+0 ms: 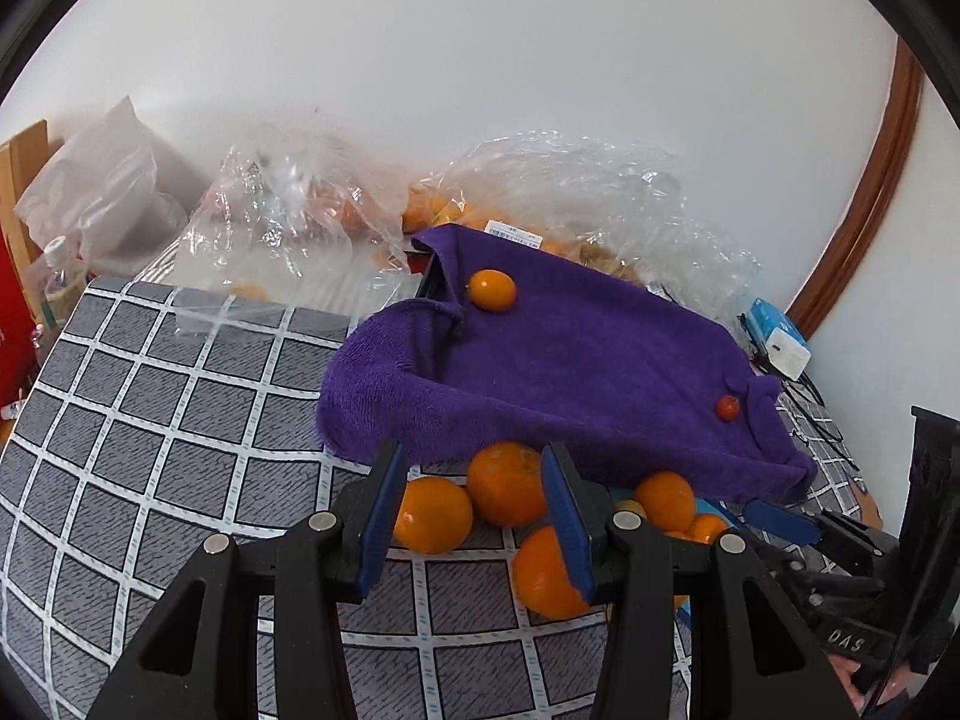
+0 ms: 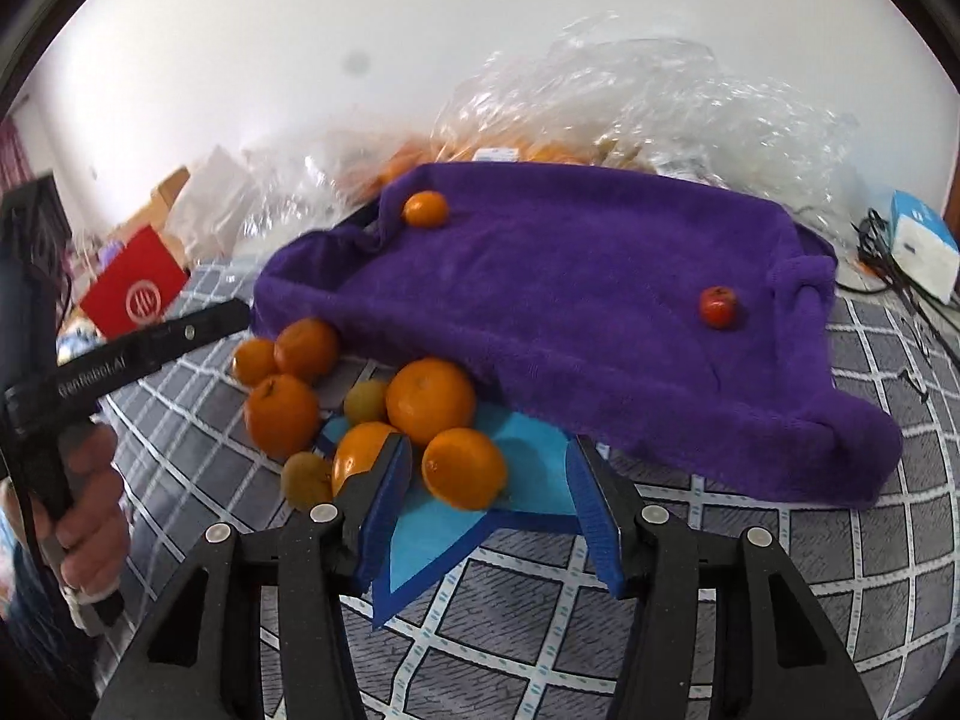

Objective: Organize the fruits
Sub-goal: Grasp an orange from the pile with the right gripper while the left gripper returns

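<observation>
- The left gripper stands with its blue-padded jaws apart and nothing pressed between them; they hang over the checked grey tablecloth.
- Between and just beyond the left fingers sits a cluster of oranges: one just inside the left pad, a bigger one further out between the tips, and one partly hidden behind the right pad.
- The right gripper is likewise open, gripping nothing; an orange lies loose between its pads, nearer the left one, with clear space to the right pad.
- Another orange sits just behind the right gripper's left finger, partly covered by it, and a small greenish-yellow fruit lies just outside that finger.
- The fruit near the right fingers rests on a light blue mat with a dark blue border, which runs under both pads.
- Beyond both grippers' fingertips a purple towel is draped over something raised; on it lie a small orange at the far left and a small red fruit towards the right, well apart.
- Further out, behind the towel, crumpled clear plastic bags hold more orange fruit.
- A person's hand grips the black handle of the left gripper at the left edge of the right wrist view.
</observation>
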The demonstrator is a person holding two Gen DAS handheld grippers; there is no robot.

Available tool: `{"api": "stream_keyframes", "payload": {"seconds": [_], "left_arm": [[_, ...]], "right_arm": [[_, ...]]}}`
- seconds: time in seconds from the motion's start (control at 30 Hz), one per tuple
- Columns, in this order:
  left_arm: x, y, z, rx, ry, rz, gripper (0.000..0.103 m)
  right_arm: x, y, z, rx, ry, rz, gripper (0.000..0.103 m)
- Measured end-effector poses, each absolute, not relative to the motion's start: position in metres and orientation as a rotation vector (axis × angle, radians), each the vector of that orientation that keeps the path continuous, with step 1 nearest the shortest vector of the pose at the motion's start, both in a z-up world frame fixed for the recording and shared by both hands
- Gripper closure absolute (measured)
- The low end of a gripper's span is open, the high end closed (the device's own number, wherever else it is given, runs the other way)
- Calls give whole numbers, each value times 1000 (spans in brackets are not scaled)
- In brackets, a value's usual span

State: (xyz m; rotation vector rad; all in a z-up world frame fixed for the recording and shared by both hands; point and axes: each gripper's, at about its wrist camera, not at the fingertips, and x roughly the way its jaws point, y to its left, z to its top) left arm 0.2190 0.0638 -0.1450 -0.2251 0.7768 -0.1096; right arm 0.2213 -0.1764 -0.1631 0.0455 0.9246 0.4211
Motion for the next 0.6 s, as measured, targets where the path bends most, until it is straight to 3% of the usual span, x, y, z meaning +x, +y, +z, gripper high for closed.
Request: {"api": "stream_keyframes", "payload": {"seconds": [0.2,0.27,0.6], "left_arm": [[219,57,-150,-217,809,-114,54],[220,56,-152,-218,829,-117,54],[224,56,-169,-191,877,-52,52]], "right_arm": [[224,-165,-178,-15,964,411,59],[225,-161,-180,-28,974,418,70],[220,-187,-165,-11,910,341,70]]}}
